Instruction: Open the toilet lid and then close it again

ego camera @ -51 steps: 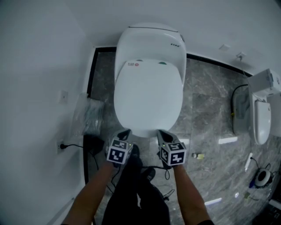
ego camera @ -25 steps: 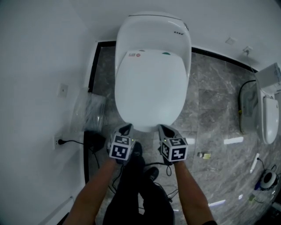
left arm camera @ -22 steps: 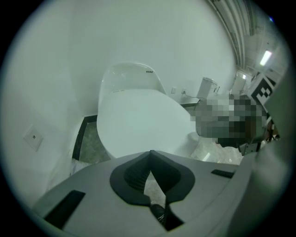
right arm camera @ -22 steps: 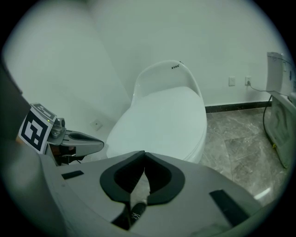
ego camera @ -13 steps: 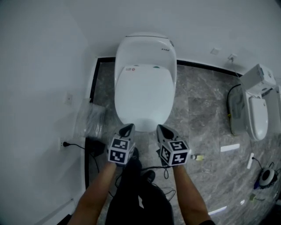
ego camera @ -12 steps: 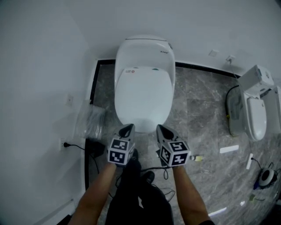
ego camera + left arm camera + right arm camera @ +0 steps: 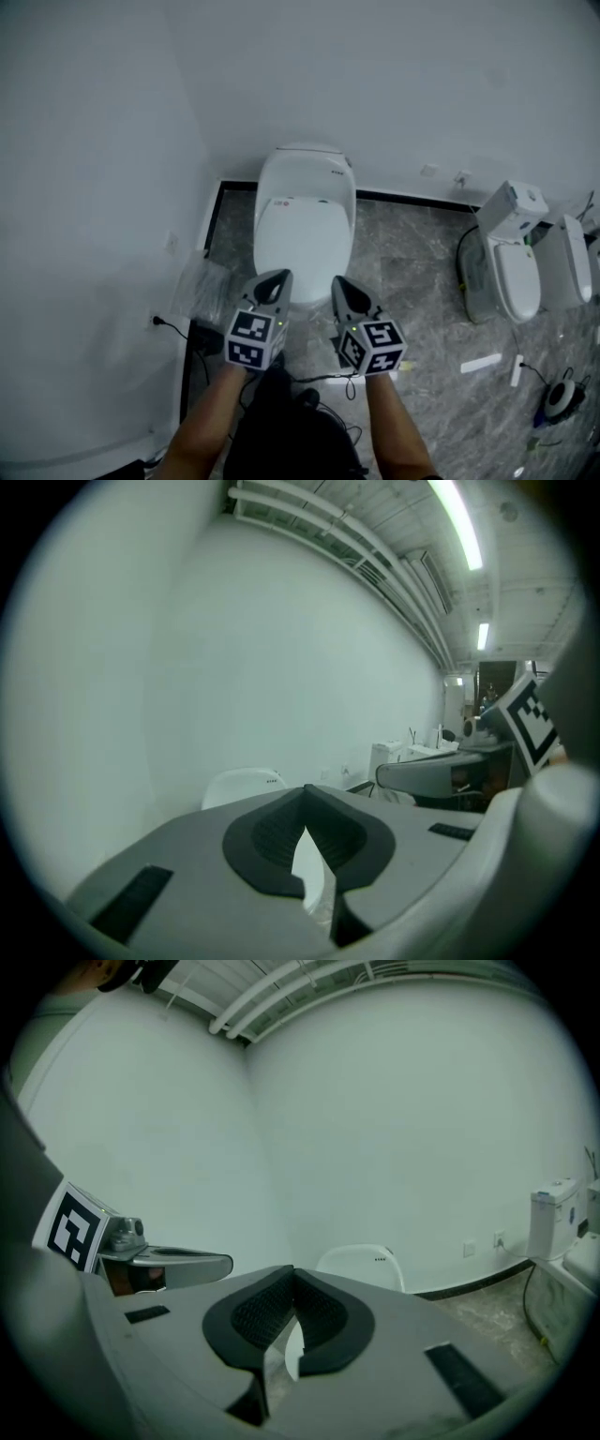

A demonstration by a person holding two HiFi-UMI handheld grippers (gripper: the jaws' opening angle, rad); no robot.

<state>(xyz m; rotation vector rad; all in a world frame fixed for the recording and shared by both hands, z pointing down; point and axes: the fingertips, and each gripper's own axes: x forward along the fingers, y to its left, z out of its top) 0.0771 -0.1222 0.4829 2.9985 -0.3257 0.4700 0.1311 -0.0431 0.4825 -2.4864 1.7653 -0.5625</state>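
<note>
A white toilet (image 7: 305,202) stands against the back wall with its lid (image 7: 302,242) lying flat and closed. My left gripper (image 7: 278,277) and right gripper (image 7: 338,283) hang side by side in the air in front of the bowl, well above it and touching nothing. Both are shut with their pads together and nothing between them. In the left gripper view the toilet's back (image 7: 242,785) shows beyond the shut left gripper (image 7: 306,794). The right gripper view shows the toilet (image 7: 364,1265) behind the shut right gripper (image 7: 292,1274).
Two more white toilets (image 7: 511,253) stand at the right on the grey marble floor. A clear plastic bag (image 7: 202,291) lies left of the toilet near a wall socket (image 7: 157,322) with a black cable. Small loose parts (image 7: 481,363) lie on the floor at the right.
Both grippers have risen and tilted up toward level, staying shut. The toilet now looks smaller and farther below, and more of the back wall is in view. The lid stays down.
</note>
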